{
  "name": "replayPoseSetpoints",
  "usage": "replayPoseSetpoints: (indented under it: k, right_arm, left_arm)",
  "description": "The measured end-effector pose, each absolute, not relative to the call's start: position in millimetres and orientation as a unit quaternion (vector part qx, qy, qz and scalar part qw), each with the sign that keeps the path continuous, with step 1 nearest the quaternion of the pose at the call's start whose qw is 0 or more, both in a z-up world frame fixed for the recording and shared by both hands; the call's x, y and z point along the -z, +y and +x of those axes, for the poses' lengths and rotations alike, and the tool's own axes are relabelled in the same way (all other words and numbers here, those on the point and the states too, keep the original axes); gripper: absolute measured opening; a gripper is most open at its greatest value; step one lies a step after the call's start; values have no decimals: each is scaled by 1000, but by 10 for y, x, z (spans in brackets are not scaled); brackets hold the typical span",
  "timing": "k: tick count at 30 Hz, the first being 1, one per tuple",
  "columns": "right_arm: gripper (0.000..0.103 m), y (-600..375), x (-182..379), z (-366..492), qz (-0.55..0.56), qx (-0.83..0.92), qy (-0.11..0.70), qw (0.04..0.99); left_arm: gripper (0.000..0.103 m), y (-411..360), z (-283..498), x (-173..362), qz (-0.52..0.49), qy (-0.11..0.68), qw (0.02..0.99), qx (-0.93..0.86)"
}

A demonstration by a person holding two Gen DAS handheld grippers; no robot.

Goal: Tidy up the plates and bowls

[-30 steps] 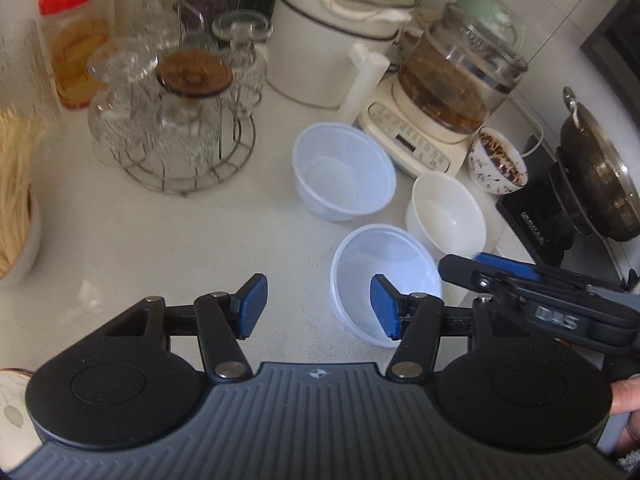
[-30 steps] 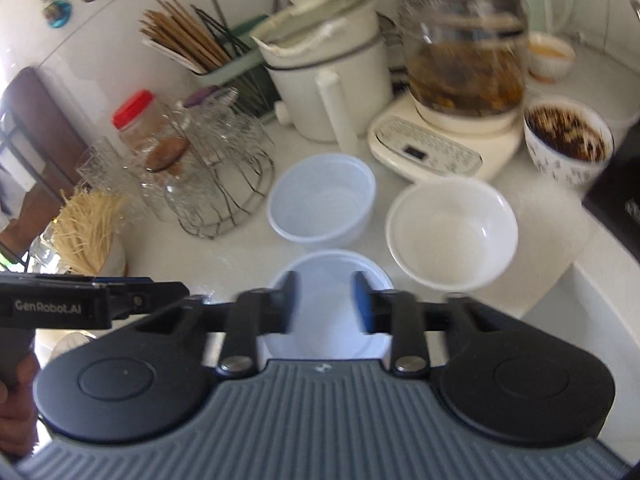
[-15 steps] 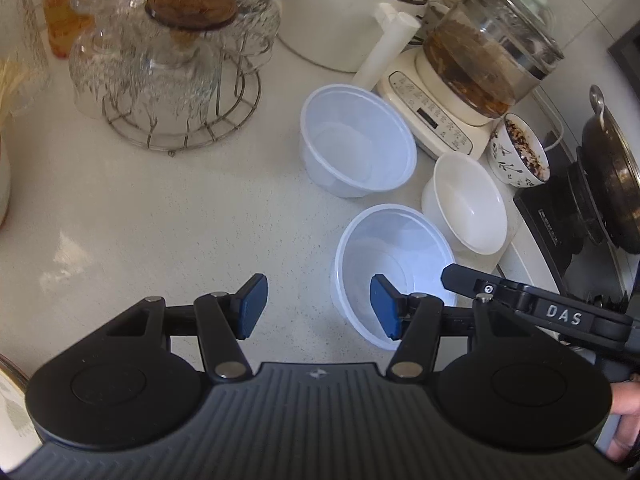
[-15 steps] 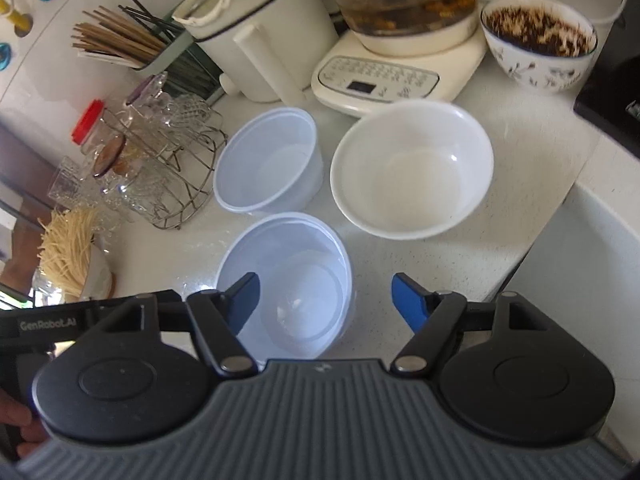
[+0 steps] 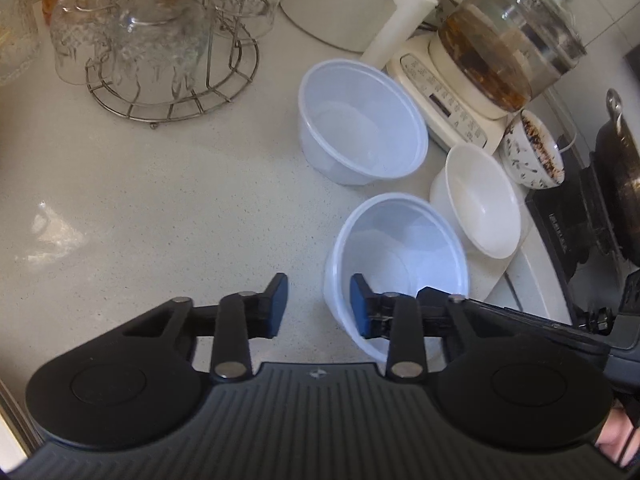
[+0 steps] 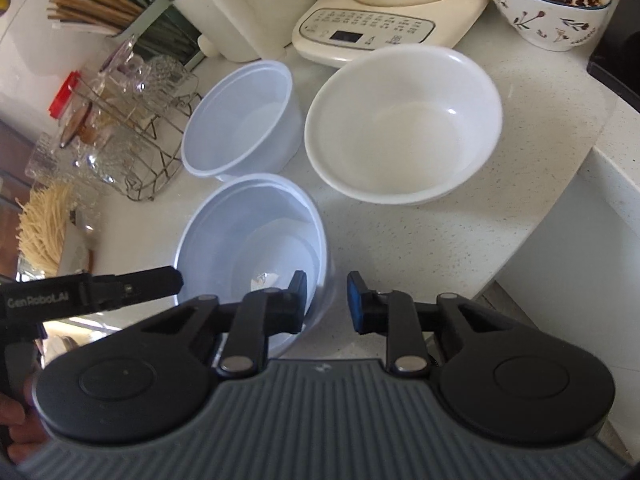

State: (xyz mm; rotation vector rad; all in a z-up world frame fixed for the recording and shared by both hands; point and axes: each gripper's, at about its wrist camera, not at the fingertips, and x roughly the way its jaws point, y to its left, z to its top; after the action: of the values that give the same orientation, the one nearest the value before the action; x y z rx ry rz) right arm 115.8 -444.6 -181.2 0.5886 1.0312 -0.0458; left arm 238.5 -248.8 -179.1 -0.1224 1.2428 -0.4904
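Two clear plastic bowls and a white ceramic bowl stand on the counter. The near plastic bowl [image 5: 400, 256] [image 6: 248, 236] sits between my grippers. My left gripper [image 5: 318, 304] is open, its jaws astride the bowl's left rim, the right finger inside the bowl. My right gripper [image 6: 326, 304] is open, astride the bowl's right rim, its left finger inside. The far plastic bowl [image 5: 360, 120] [image 6: 244, 120] stands behind. The white ceramic bowl [image 5: 480, 200] [image 6: 404, 124] sits to the right.
A wire rack of upturned glasses [image 5: 160, 40] stands at the back left. An electric kettle base with a glass pot [image 5: 500, 48], a white cooker [image 6: 240, 4], a patterned bowl of dark food [image 6: 548, 0] and a stove with a wok [image 5: 620, 184] stand behind and right.
Both grippers have dropped closer to the near plastic bowl. The right gripper's jaws have narrowed and now straddle the bowl's right rim; the left gripper's jaws straddle its left rim.
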Motion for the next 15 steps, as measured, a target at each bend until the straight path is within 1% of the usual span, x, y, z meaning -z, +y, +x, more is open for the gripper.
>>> replayPoseSetpoints:
  k: [1, 3, 5, 8, 15]
  right_arm:
    - [18, -4438, 1820, 1173, 278, 20, 487, 828]
    - [17, -4412, 1818, 1194, 275, 16, 488, 828]
    - [13, -4375, 1806, 1220, 264, 6, 489, 832]
    - [12, -4362, 1807, 1246, 255, 1, 492, 833]
    - [11, -4362, 1773, 1260, 258, 0, 484, 836]
  left_arm:
    - [27, -2506, 2375, 1805, -55, 577, 783, 226]
    - [13, -2524, 2347, 1826, -54, 578, 783, 222]
    - [9, -2544, 2321, 1839, -48, 578, 784, 221]
    - [7, -2533, 2309, 1829, -50, 576, 786, 220]
    - [7, -2489, 2317, 1715, -54, 566, 792, 224]
